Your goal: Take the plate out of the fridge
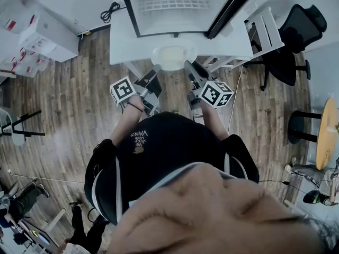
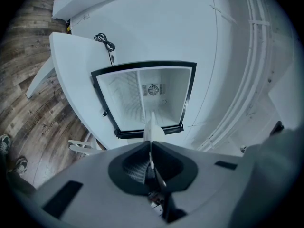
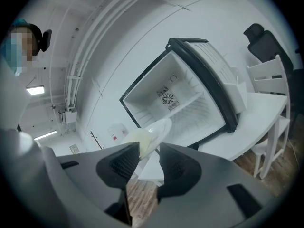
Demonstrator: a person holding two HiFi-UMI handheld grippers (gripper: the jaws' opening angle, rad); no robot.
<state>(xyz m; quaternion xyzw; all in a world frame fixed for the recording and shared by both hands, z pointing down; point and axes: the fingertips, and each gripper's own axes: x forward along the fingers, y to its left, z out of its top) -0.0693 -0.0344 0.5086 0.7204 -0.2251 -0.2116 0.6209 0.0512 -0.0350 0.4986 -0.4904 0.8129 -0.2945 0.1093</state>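
A pale plate [image 1: 172, 57] hangs in front of the open, empty white fridge [image 1: 130, 15], over the edge of the white table [image 1: 119, 44]. My left gripper [image 1: 155, 71] is shut on the plate's left rim; in the left gripper view the plate [image 2: 153, 127] stands edge-on in my left gripper [image 2: 151, 144], with the fridge [image 2: 142, 96] straight ahead. My right gripper [image 1: 189, 67] holds the right rim. In the right gripper view the plate [image 3: 153, 133] spans my right gripper [image 3: 148, 148], whose jaws stay fairly wide on its deep edge.
The fridge door [image 1: 233, 7] swings open to the right. A white chair [image 1: 265, 28] and a black office chair [image 1: 296, 36] stand right of the table. White boxes [image 1: 37, 33] sit far left, a round wooden table [image 1: 327, 134] far right. Wooden floor lies below.
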